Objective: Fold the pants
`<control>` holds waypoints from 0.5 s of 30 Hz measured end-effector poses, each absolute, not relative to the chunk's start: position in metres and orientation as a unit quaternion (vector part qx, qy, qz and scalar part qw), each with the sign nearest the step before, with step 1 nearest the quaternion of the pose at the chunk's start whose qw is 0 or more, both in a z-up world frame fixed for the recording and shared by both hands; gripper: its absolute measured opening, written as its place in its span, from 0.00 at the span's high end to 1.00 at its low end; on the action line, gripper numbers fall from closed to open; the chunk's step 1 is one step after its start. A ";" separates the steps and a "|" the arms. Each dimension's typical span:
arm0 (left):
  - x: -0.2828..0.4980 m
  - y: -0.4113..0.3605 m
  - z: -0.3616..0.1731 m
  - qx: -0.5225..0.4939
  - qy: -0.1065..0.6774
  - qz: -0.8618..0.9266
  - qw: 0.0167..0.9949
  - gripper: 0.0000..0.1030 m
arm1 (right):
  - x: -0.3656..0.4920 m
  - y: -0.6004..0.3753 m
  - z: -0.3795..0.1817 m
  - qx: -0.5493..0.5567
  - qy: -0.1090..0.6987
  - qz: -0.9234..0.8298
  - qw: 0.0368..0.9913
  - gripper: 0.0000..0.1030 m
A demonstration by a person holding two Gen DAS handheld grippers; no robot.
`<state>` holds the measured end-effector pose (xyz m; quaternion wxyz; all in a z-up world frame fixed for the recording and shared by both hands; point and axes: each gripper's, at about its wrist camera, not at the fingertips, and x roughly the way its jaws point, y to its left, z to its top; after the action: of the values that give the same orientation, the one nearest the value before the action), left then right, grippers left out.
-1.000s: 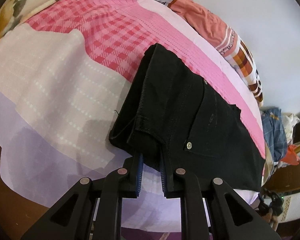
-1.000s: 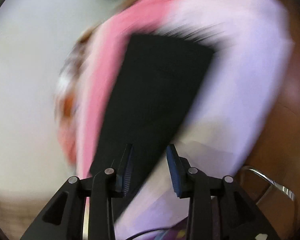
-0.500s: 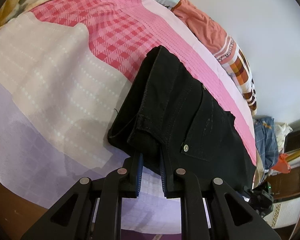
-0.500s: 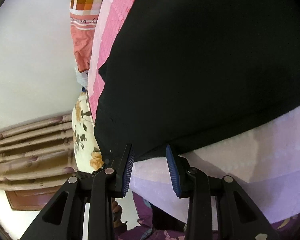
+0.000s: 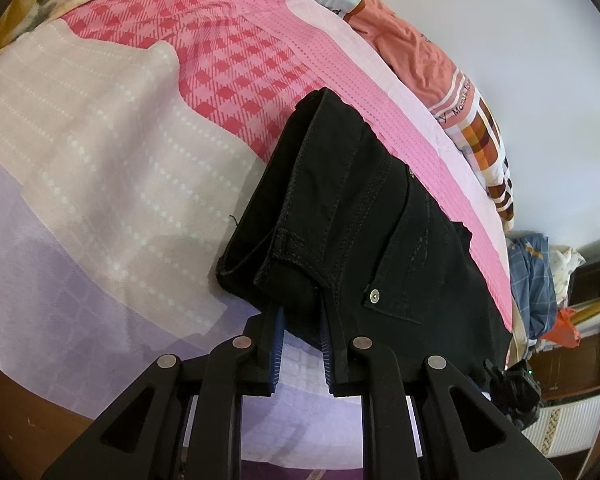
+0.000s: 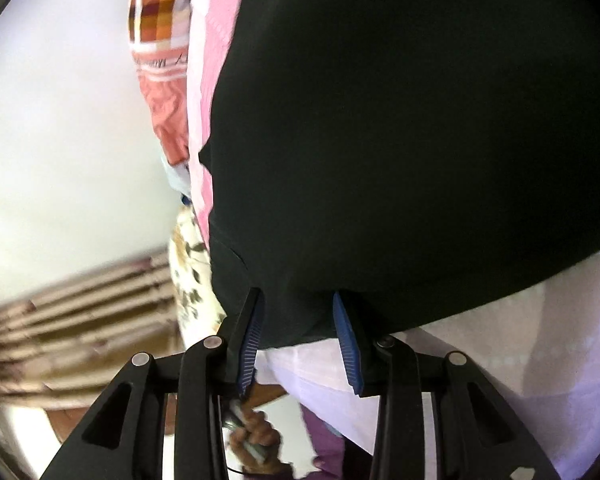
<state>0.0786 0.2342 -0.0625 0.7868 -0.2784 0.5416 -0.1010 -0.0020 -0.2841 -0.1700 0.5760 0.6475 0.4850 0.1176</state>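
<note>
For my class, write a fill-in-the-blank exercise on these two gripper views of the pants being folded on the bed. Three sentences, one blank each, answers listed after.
1. The pants being folded are ____ in colour.
2. The left gripper is shut on the ____ end of the pants, near a belt loop and a metal rivet.
3. The checked part of the bedsheet beyond the pants is ____ and red.

Missing words: black; waistband; pink

A pink checked bedsheet (image 5: 227, 80) was spread over the bed, an orange patterned blanket (image 5: 440, 76) was bunched along the white wall (image 5: 540, 60).
</note>
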 end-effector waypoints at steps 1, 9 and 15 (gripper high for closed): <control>0.078 0.234 -0.062 -0.279 0.541 -0.101 0.787 0.84 | -0.002 -0.284 -0.171 0.654 0.480 0.118 0.572 0.66; 0.079 0.234 -0.061 -0.281 0.543 -0.100 0.785 0.84 | -0.020 -0.303 -0.160 0.671 0.469 0.082 0.568 0.52; 0.078 0.234 -0.060 -0.282 0.543 -0.099 0.785 0.83 | -0.017 -0.305 -0.152 0.653 0.465 0.033 0.597 0.52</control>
<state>0.0783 0.2335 -0.0605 0.7850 -0.2823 0.5426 -0.0985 -0.0171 -0.3052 -0.1521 0.5971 0.6526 0.4653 0.0327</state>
